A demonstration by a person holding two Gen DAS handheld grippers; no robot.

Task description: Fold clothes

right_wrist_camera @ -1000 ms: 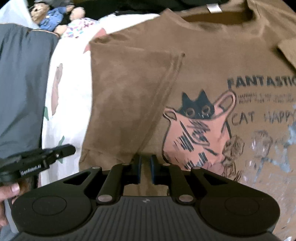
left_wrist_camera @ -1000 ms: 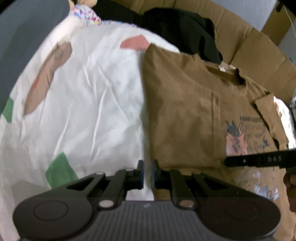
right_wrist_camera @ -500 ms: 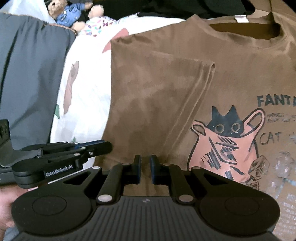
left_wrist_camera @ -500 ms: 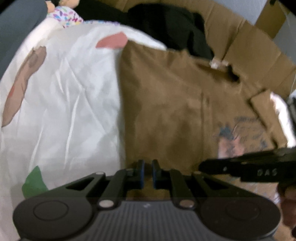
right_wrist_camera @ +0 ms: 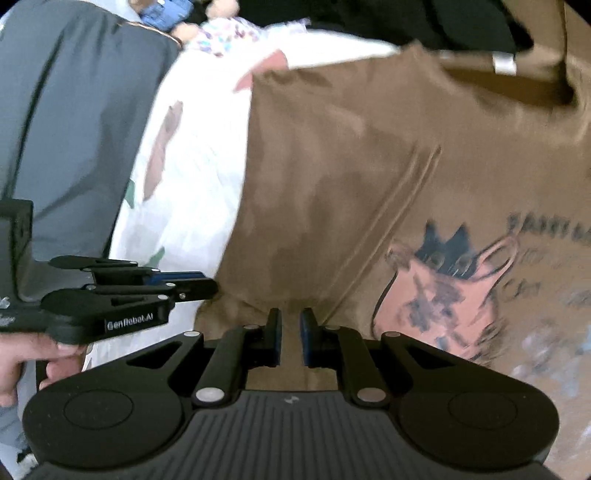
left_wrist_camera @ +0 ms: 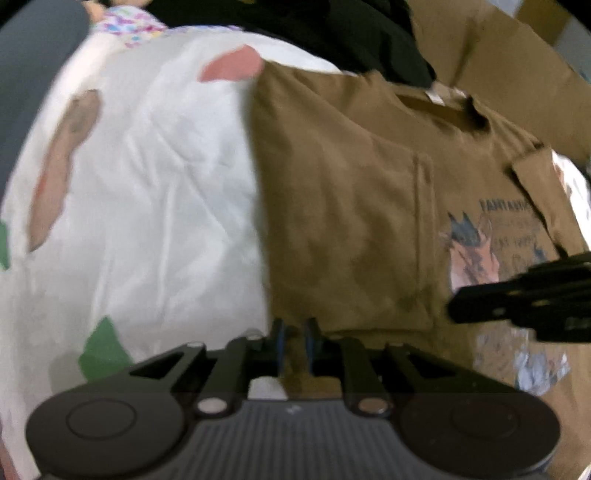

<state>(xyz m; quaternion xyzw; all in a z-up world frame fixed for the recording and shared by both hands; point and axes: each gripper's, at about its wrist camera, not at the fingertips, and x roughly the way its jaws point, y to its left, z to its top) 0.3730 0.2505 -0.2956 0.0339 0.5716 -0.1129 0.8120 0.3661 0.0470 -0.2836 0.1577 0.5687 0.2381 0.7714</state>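
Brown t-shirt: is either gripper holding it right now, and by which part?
Both appear to pinch the brown t-shirt at its near hem: left gripper by the folded left edge, right gripper just beside it.

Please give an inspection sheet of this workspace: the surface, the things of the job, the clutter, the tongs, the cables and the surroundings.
Surface: white sheet with pink, brown and green patches, wrinkled.
Job's things: brown T-shirt with a cat print, lying flat, its left side and sleeve already folded inward.
Clutter: dark garment behind the collar; stuffed toy at the far corner; grey fabric beside the sheet.
Tongs: left tongs closed on the shirt's hem at the folded edge; right tongs closed on the hem further right, brown cloth showing between the fingers.
Cables: nothing seen.
Surroundings: cardboard behind the shirt.
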